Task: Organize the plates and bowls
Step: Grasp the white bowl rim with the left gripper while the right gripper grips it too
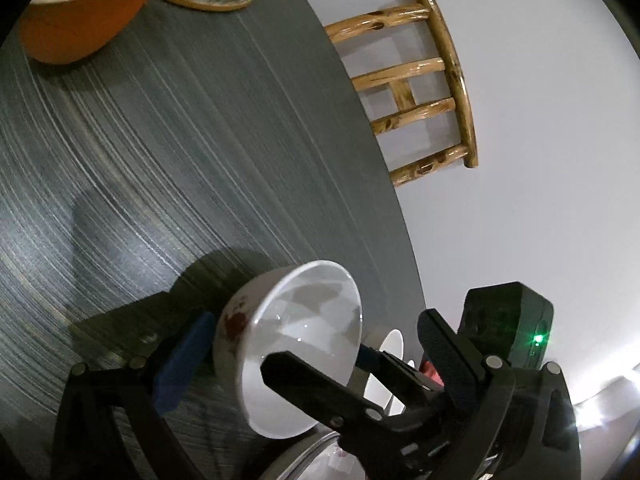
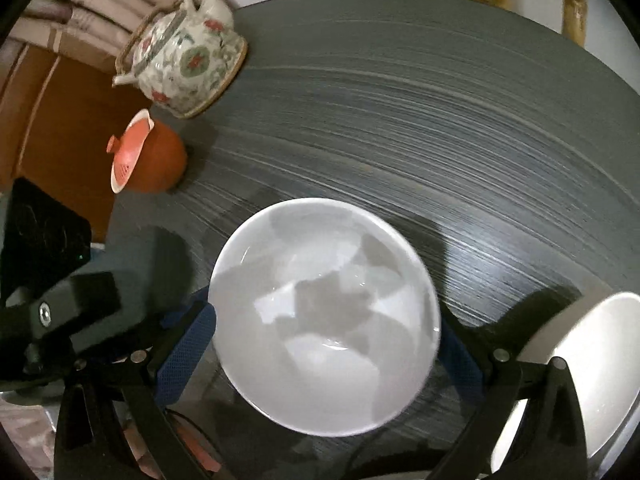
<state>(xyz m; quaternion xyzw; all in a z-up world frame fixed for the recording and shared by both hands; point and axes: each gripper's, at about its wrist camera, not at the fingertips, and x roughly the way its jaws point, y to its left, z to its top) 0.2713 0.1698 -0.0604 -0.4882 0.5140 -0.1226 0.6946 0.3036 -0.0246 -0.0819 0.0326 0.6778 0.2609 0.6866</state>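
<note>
Dark grey, streaky wood grain covers the table (image 2: 440, 120), with a pale wall and a wooden chair (image 1: 420, 80) beyond its far edge. At the far left edge stands a flowered teapot (image 2: 184, 52) on a round trivet, and just nearer along that edge sits an orange strainer bowl (image 2: 148, 156), apart from the pot. Over the near part of the table the right gripper (image 2: 326, 320) pinches a white bowl (image 2: 324, 312) across its rim, one blue pad on each side. The bowl is tilted, its opening facing the right wrist camera, with a red flower on its outer wall. The left gripper (image 1: 314, 320) is spread wide, and its left blue pad (image 1: 184, 360) lies just beside the bowl's outer wall; whether they touch I cannot tell. At the near right edge a second white dish (image 2: 592, 380) shows, partly hidden behind the right gripper's frame.
</note>
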